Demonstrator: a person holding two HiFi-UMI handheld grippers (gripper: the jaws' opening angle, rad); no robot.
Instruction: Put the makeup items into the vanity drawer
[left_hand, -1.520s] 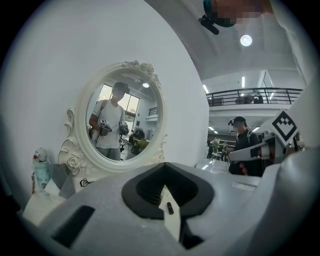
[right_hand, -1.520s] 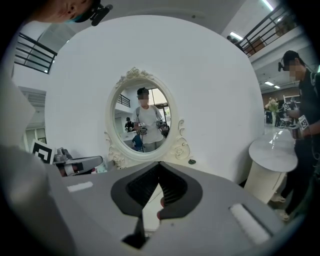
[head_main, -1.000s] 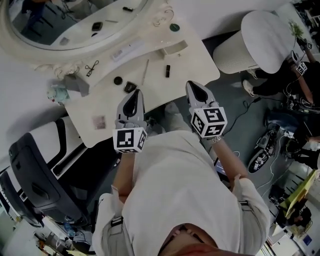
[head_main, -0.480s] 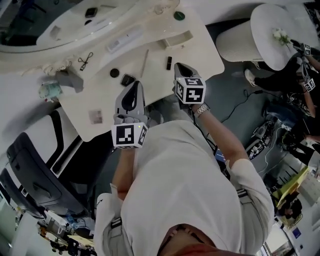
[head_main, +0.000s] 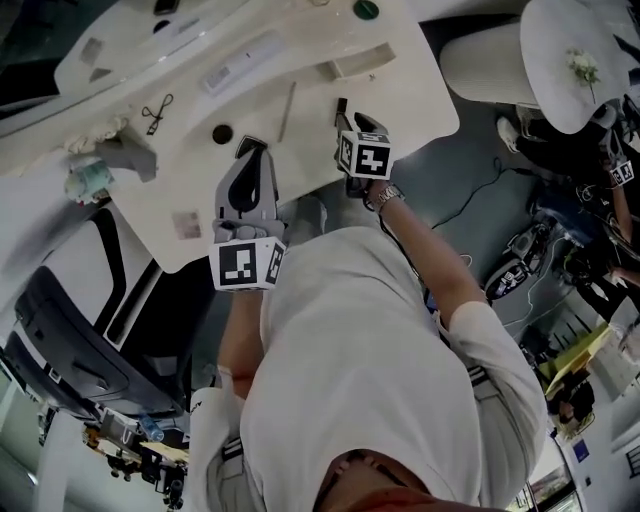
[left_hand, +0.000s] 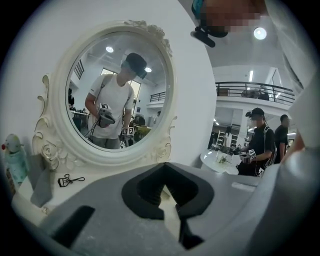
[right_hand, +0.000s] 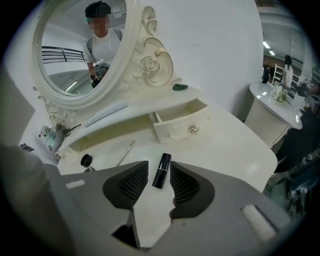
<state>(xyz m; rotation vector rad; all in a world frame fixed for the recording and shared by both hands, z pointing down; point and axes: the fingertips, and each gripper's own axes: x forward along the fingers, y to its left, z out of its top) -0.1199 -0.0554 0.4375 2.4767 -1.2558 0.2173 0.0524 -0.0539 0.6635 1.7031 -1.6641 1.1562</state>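
A black lipstick tube lies on the cream vanity top, just in front of the open drawer. My right gripper points down at it with the tube between its pads, and I see no pad pressing on it. Its jaws have just been opening. In the head view the right gripper sits over the lipstick, near the drawer. My left gripper hovers shut and empty over the table's near edge, beside a black compact.
A thin stick, a round black jar and an eyelash curler lie on the vanity. A green item lies by the mirror. A white round table stands at the right and a black chair at the left.
My right gripper has dropped from above the table edge down onto the lipstick and opened its jaws. The left gripper has edged forward over the vanity, still shut.
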